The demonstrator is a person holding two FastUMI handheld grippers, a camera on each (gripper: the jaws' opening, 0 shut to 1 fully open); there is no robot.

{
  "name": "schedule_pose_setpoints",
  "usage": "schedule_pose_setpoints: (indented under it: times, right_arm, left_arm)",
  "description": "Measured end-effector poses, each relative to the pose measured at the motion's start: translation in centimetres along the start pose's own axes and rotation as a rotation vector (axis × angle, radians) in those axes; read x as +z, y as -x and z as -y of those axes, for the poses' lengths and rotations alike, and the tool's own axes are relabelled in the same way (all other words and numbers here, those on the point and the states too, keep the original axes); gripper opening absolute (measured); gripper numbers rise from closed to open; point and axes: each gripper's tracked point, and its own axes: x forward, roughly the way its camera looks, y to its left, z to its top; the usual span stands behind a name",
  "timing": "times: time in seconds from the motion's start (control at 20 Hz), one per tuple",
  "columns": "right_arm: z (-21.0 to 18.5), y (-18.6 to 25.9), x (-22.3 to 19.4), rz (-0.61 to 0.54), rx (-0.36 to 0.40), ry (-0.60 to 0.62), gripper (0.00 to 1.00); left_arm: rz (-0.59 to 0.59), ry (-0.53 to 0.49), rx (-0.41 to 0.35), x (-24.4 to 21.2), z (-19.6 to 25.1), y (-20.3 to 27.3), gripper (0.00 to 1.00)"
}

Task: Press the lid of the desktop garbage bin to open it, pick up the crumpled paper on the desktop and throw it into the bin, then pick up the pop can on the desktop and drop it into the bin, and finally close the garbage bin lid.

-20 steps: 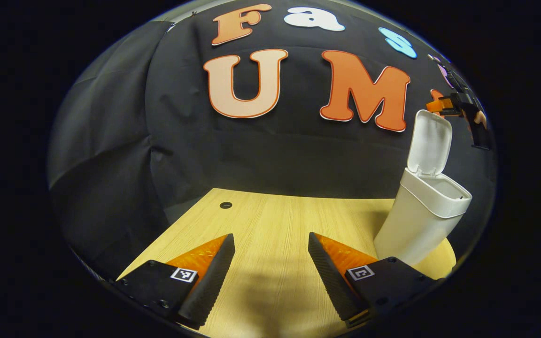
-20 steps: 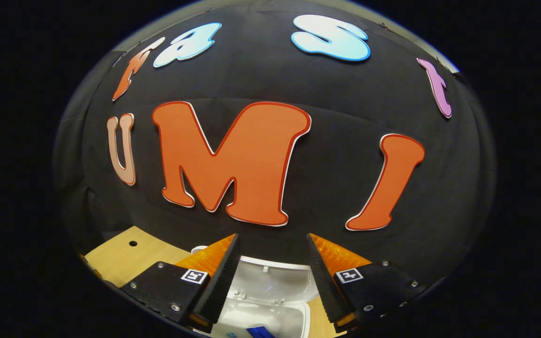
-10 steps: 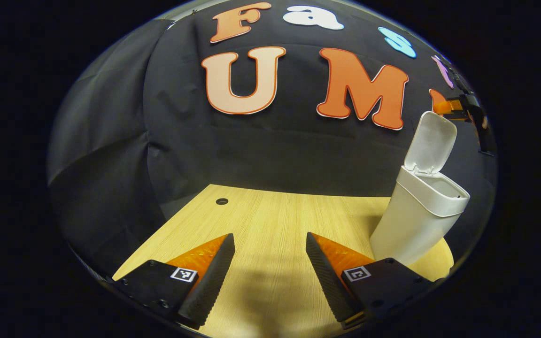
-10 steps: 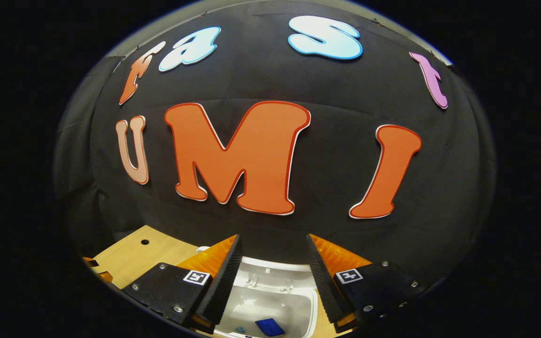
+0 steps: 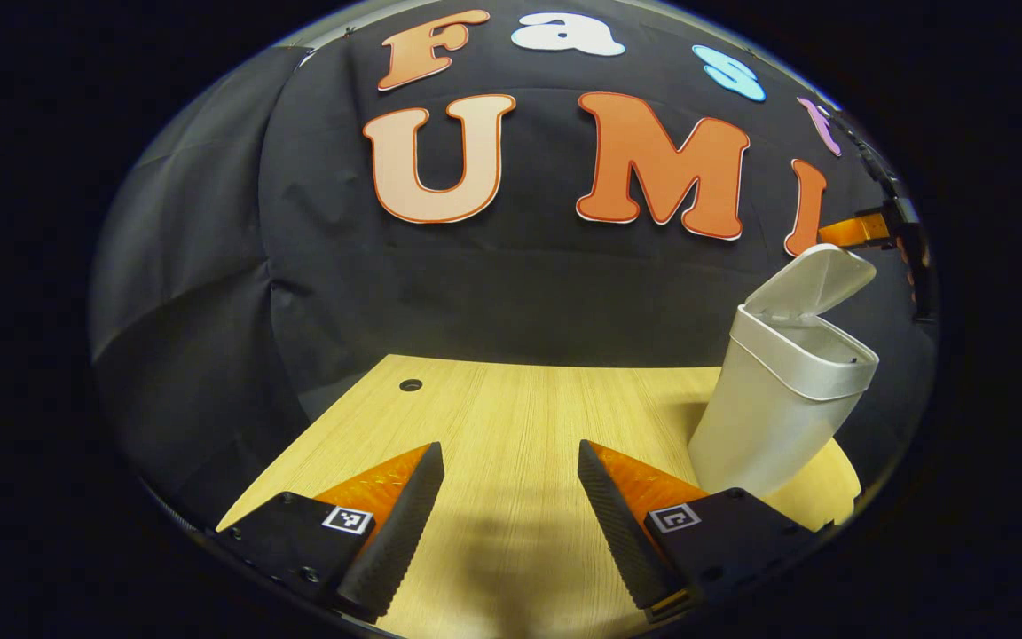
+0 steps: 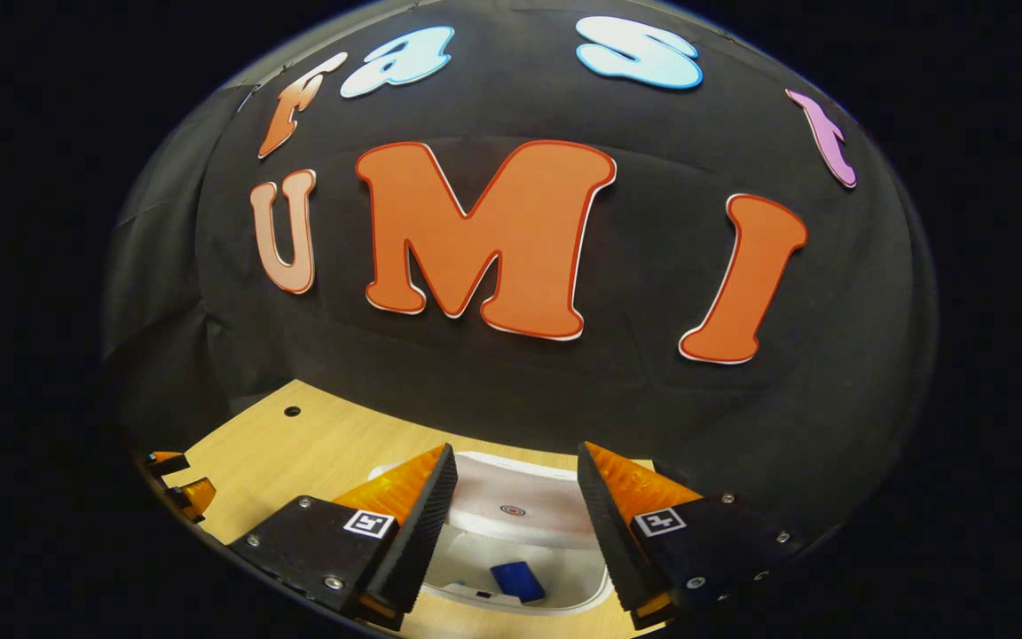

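Observation:
The white bin (image 5: 777,417) stands at the table's right side in the left gripper view. Its lid (image 5: 817,280) leans about halfway down over the opening. My right gripper (image 5: 841,235) rests at the lid's raised edge. In the right gripper view the lid (image 6: 511,501) lies just below and between that gripper's open fingers (image 6: 516,449), tilted over the opening. A blue thing (image 6: 518,579) lies inside the bin. My left gripper (image 5: 510,446) hovers open over the bare table with nothing between its fingers; it also shows at the far left (image 6: 176,484) in the right gripper view.
The wooden table (image 5: 511,399) has a small round hole (image 5: 410,385) near its back left corner. The black cloth wall hangs close behind the table and the bin. The bin stands near the table's rounded right edge (image 5: 844,470).
The lid has swung from upright to about half shut. My right gripper has come down with it. The left gripper has barely moved.

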Motion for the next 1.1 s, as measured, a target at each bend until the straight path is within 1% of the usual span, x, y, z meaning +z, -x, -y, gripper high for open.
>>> schedule_pose_setpoints:
  times: [0.3,0.45,0.7,0.9,0.95,1.0,1.05,1.1]
  right_arm:
    - [-0.2,0.8,-3.0,-0.046,0.018,-0.064,0.84]
    - [0.0,0.8,-4.9,-0.078,0.008,-0.071,0.84]
    - [-0.4,1.0,-7.4,-0.126,0.016,-0.088,0.84]
    - [-0.8,1.2,-9.1,-0.145,0.022,-0.098,0.84]
    - [-0.9,1.2,-9.4,-0.15,0.026,-0.105,0.82]
    - [-0.9,1.3,-9.6,-0.154,0.03,-0.113,0.82]
    - [-1.0,1.3,-9.8,-0.152,0.032,-0.116,0.84]
    - [-1.0,1.4,-9.9,-0.148,0.031,-0.111,0.84]
  left_arm:
    - [-0.002,-0.019,-0.019,-0.2,0.6,0.3,0.97]
    - [-0.006,-0.028,-0.031,-0.3,0.9,0.3,0.97]
    - [-0.017,-0.041,-0.049,-0.5,1.4,0.5,0.97]
    - [-0.04,-0.044,-0.074,-0.9,2.0,0.6,0.97]
    - [-0.045,-0.045,-0.079,-0.9,2.1,0.7,0.97]
    - [-0.05,-0.049,-0.084,-1.0,2.3,0.7,0.97]
    - [-0.052,-0.055,-0.087,-1.1,2.5,0.7,0.97]
    - [-0.052,-0.06,-0.09,-1.4,2.7,0.9,0.97]
